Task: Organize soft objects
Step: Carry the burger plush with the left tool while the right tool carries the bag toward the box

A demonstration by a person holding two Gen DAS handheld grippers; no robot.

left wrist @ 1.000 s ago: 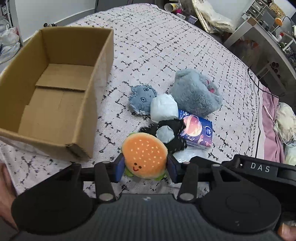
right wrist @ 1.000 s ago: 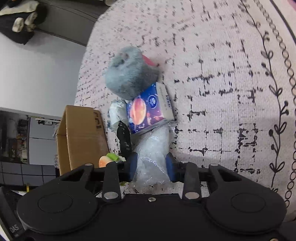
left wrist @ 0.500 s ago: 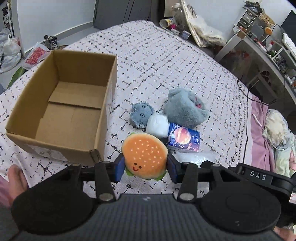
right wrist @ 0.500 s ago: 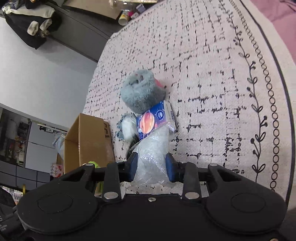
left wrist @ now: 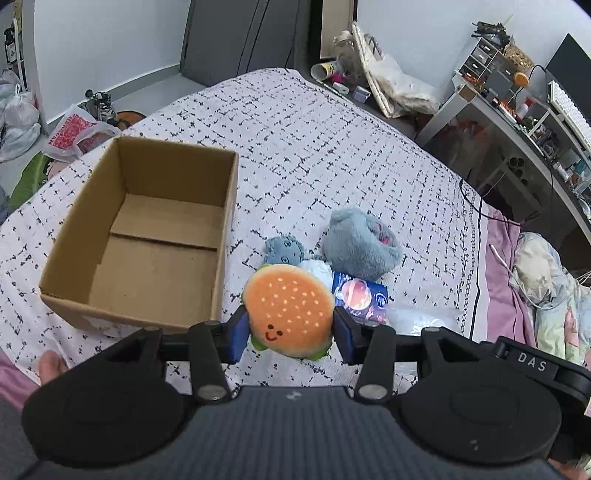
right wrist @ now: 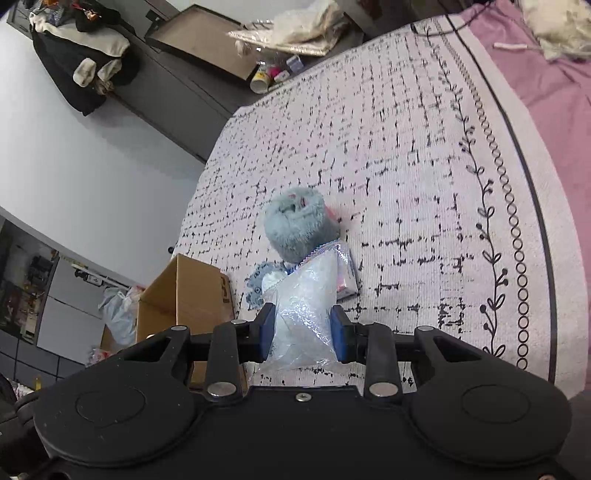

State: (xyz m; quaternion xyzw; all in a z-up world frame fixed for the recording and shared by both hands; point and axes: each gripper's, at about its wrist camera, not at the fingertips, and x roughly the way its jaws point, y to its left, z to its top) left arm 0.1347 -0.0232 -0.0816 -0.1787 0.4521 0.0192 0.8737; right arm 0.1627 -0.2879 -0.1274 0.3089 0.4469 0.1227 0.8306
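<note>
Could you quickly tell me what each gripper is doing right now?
Left gripper: closed on the burger plush.
Right gripper: closed on the clear plastic bag.

- Bed (left wrist: 332, 147): white cover w/ black dash-grid print; vine-and-ring border along one edge (right wrist: 513, 229); pink sheet (right wrist: 554, 92) beyond it.
- Walls (left wrist: 110, 44) plain white, even light.
- Dark grey wardrobe (left wrist: 251, 33) at far end of bed.
- Grey desk (left wrist: 517, 140), cluttered, small drawer unit (left wrist: 484, 55) on top.
- Plastic bags (left wrist: 18, 118) on floor.
- Dark clothes (right wrist: 81, 62) hung on wall.

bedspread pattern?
Bedspread: white with broken black grid dashes, vine-and-ring border along one edge; best in right wrist view.
</note>
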